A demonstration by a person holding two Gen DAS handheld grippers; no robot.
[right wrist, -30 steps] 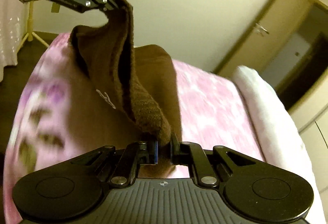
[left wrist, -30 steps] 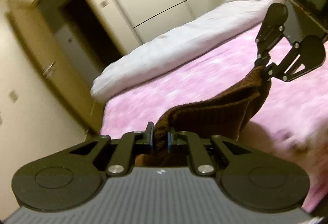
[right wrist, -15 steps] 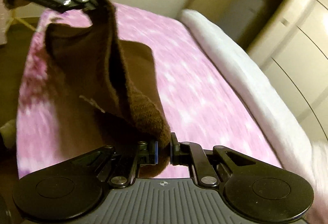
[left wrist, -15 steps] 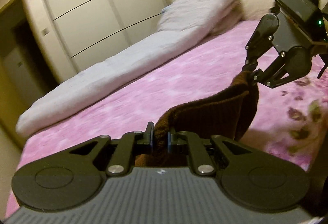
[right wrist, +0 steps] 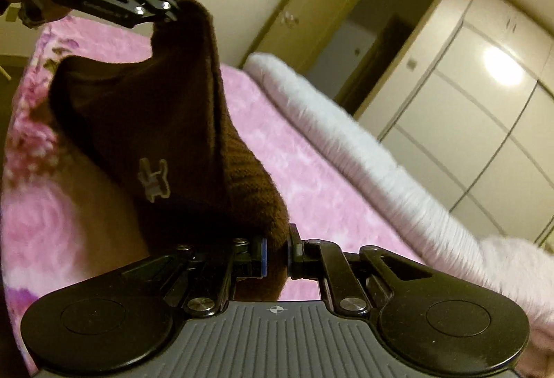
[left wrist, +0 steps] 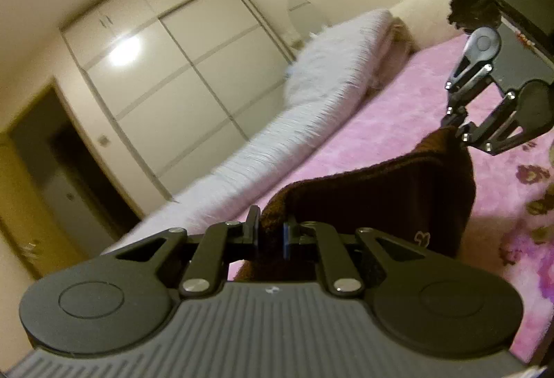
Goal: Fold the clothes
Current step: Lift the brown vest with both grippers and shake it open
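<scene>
A brown knitted garment (left wrist: 374, 201) with a small pale logo (right wrist: 153, 180) hangs stretched between both grippers above the pink bed. My left gripper (left wrist: 270, 234) is shut on one end of its ribbed edge. My right gripper (right wrist: 276, 255) is shut on the other end. In the left wrist view the right gripper (left wrist: 455, 128) pinches the cloth at the upper right. In the right wrist view the left gripper (right wrist: 173, 6) holds it at the upper left. The garment's lower part sags down toward the bed.
A pink fluffy bed cover (right wrist: 311, 177) with a flower pattern (left wrist: 533, 191) lies under the garment. A long white rolled quilt (left wrist: 277, 142) runs along its far side. Behind stand white wardrobe doors (left wrist: 180, 77) and a dark open doorway (right wrist: 374, 42).
Both grippers have swung across the bed with the garment still stretched between them. The views turned from the door wall toward the wardrobe. The grips have not changed.
</scene>
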